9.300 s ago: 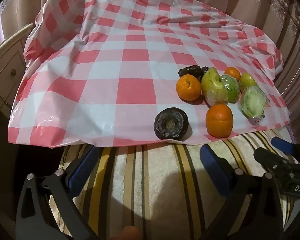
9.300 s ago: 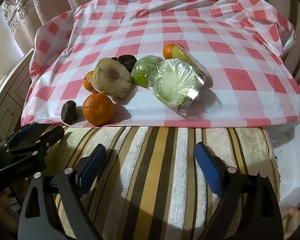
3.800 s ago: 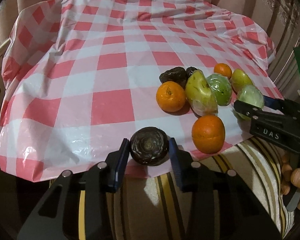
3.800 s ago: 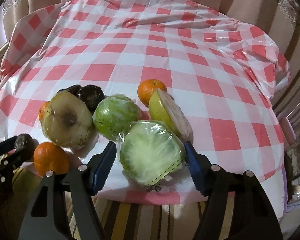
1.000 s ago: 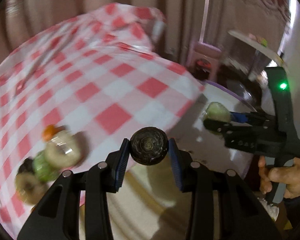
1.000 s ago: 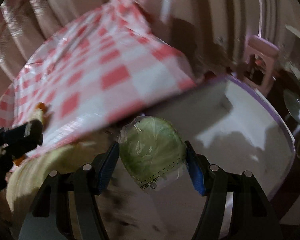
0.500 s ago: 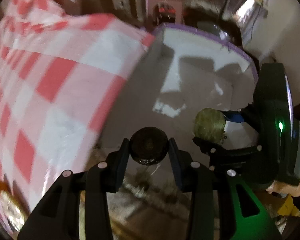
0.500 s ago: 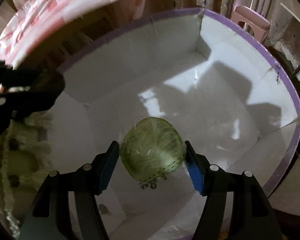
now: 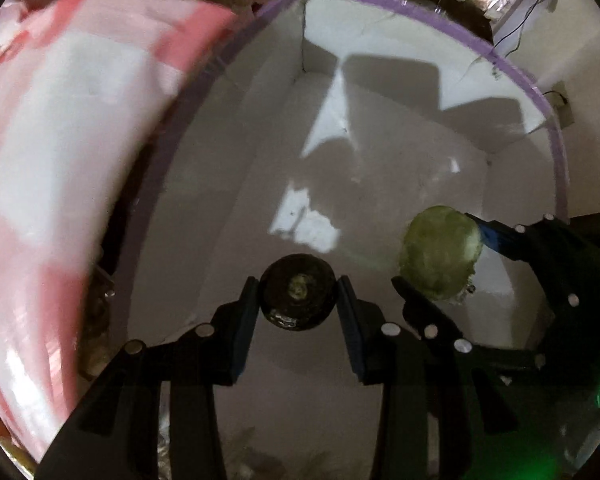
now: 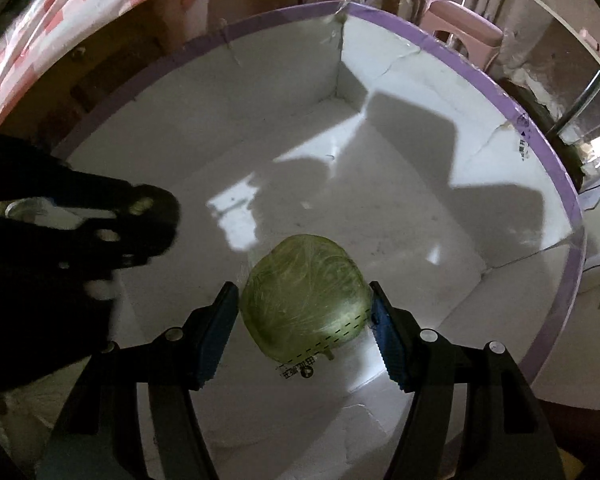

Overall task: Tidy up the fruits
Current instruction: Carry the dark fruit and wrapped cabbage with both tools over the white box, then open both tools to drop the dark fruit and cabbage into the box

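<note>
Since the last look I have swung both loads off the checked cloth (image 9: 60,152) and over the white box (image 10: 380,184). My left gripper (image 9: 298,300) has its fingers clamped on the dark round fruit (image 9: 298,298); my right gripper (image 10: 304,312) pinches the wrapped green fruit (image 10: 306,296). Both hang inside the purple rim, above the box floor. Nothing lies in the box yet, so I judge that none is sorted.

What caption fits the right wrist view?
Right gripper holds a plastic-wrapped green fruit over a white box with a purple rim.
</note>
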### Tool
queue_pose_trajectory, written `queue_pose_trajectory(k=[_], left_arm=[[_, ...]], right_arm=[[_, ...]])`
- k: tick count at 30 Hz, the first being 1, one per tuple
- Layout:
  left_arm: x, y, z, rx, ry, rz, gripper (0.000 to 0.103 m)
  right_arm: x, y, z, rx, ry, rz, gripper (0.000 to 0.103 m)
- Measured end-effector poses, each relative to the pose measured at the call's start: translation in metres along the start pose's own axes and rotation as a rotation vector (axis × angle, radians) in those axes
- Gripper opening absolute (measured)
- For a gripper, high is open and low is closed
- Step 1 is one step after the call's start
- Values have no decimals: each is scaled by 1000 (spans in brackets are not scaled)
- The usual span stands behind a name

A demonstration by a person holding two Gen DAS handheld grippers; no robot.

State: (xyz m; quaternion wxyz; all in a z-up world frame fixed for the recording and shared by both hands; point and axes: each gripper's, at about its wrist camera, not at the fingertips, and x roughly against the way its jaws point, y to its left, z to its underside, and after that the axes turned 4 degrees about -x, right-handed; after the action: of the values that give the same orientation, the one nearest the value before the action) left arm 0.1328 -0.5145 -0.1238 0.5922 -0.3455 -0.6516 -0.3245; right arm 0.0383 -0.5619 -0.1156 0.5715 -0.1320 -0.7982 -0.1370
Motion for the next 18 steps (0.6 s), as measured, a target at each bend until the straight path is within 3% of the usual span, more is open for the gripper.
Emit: queue_pose_trajectory(k=[12, 18], left_arm=[[-31, 15, -4, 151, 26, 7, 40], [-37, 15, -2, 158, 37, -1, 41]], right_arm=[[-10, -4, -12, 15, 4, 74, 65], [-12, -3, -15, 23, 2, 97, 65]])
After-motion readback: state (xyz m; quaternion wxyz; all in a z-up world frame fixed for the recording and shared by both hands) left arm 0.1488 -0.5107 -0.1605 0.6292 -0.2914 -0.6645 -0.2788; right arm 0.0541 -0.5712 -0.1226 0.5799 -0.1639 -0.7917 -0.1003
